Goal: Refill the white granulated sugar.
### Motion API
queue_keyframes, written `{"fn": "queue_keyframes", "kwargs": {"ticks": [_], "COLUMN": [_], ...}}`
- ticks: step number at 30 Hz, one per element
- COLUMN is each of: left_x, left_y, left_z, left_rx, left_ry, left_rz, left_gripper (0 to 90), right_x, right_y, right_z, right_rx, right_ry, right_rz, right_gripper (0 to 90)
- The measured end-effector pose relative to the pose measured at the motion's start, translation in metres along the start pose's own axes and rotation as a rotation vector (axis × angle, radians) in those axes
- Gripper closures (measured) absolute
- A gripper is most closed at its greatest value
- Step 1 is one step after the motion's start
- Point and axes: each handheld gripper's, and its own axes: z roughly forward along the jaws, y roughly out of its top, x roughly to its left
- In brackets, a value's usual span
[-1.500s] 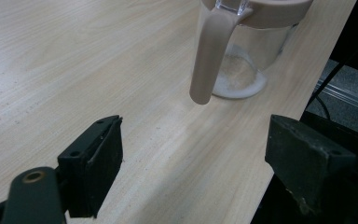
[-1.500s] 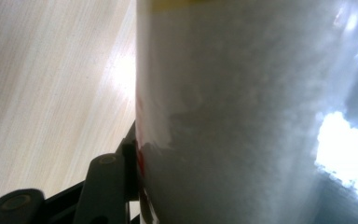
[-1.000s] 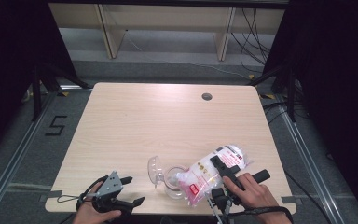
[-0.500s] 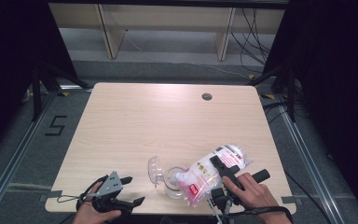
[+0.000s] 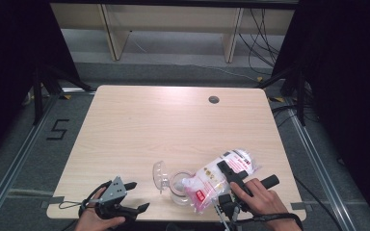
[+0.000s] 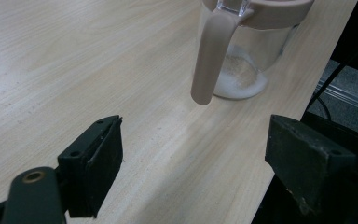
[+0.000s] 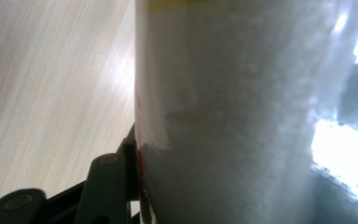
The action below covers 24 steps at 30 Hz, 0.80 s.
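While bag tips over jar, layout as follows:

Table (image 5: 173, 120): light wood, bare apart from a small dark hole (image 5: 214, 99) far side; all work crowded at near edge, close to the hands.

Bag (image 5: 221, 175): clear plastic with white grains, red label; lying tilted, lower end over jar mouth, likely to pour grains in. Close up in right gripper view (image 7: 242, 116), pressed against the jaw.

Jar (image 5: 179, 186): clear, pink rim, upright near front edge, just left of bag; hinged lid (image 5: 160, 176) flipped open to the left, out of the pour path. Small heap of white grains at bottom (image 6: 240, 79); pink latch hanging down the side. Judged early in the fill.

Right gripper (image 5: 231, 175): clamped on bag at mid-body, hand behind; holding bag slanted so contents run toward jar.

Left gripper (image 5: 132, 197): jaws wide apart, nothing between, low at table's front-left corner, near jar but apart; seemingly waiting, maybe to steady jar.

Risk: bag mouth hidden, alignment with rim unclear, spill possible.
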Motion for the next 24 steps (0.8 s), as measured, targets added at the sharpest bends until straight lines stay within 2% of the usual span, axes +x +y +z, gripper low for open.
{"fn": "queue_keyframes", "kwargs": {"ticks": [1, 4, 5, 8, 14, 15, 19, 20, 24], "left_x": [-0.0005, -0.001, -0.0003, -0.0007, 0.0004, 0.0009, 0.0001, -0.0002, 0.0], "left_y": [-0.0003, -0.0002, 0.0, 0.0, 0.0004, 0.0007, 0.0004, 0.0004, 0.0004], "left_z": [0.0008, 0.0007, 0.0001, 0.0003, 0.0004, 0.0003, -0.0001, 0.0001, -0.0002], "left_rx": [-0.003, -0.006, -0.004, -0.009, -0.012, -0.012, -0.006, -0.009, -0.007], "left_ry": [-0.006, -0.004, -0.001, -0.001, -0.004, -0.004, -0.002, -0.002, -0.001], "left_rz": [-0.013, -0.017, -0.004, -0.011, 0.009, 0.018, 0.002, -0.001, 0.001], "left_gripper": [18.5, 18.5, 18.6, 18.6, 18.5, 18.5, 18.5, 18.5, 18.5], "right_x": [-0.0001, 0.0002, 0.0, -0.0008, -0.0016, -0.0038, -0.0046, -0.0024, -0.0016], "right_y": [0.0001, 0.0002, 0.0001, 0.0006, 0.0003, -0.0001, 0.0, -0.0001, 0.0003], "right_z": [-0.0001, -0.0003, -0.0002, -0.0005, -0.0008, 0.0, -0.0007, -0.0019, -0.0013], "right_rx": [0.002, 0.004, 0.001, 0.004, 0.003, -0.015, -0.012, 0.004, -0.006], "right_ry": [-0.003, -0.002, -0.001, 0.009, 0.008, -0.006, -0.006, 0.003, -0.01], "right_rz": [0.003, 0.008, 0.006, 0.0, -0.003, -0.023, -0.031, -0.005, 0.0], "right_gripper": [51.5, 51.5, 51.6, 51.6, 51.6, 51.7, 51.7, 51.7, 51.8]}}
